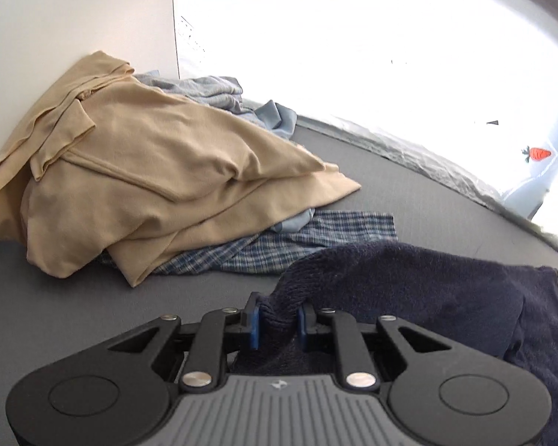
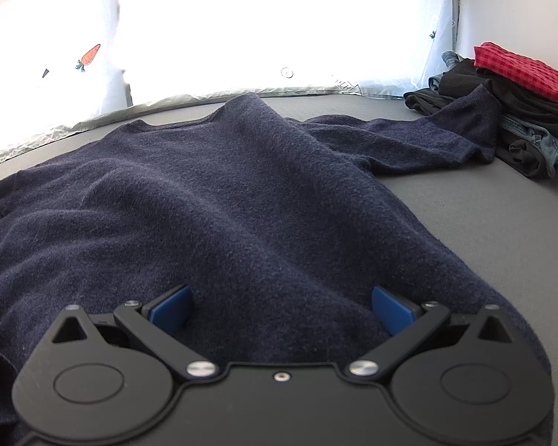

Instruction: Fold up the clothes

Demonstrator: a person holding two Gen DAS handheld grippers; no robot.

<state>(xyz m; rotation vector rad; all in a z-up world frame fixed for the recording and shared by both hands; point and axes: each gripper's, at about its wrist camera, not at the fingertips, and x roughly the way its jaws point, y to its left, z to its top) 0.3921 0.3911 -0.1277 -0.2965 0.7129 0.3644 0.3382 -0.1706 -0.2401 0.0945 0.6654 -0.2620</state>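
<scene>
A navy knitted sweater [image 2: 223, 186] lies spread out, collar at the far end, on the grey surface [image 2: 483, 230]. One sleeve [image 2: 427, 130] stretches to the right, its end resting on a stack of clothes. My right gripper [image 2: 282, 308] stands open low over the sweater's body, its blue pads [image 2: 173, 310] wide apart and pinching no fabric. In the left wrist view my left gripper [image 1: 278, 316] is shut on a bunched ribbed edge of the same sweater [image 1: 427, 290], with the cloth running away to the right.
A loose tan garment [image 1: 148, 178] lies heaped over a blue plaid cloth [image 1: 297, 245] and light blue clothes [image 1: 212, 93] by the white wall. A stack with a red checked piece [image 2: 524, 70], black items [image 2: 502, 104] and jeans sits far right. A carrot-print white fabric [image 1: 537, 153] borders the back.
</scene>
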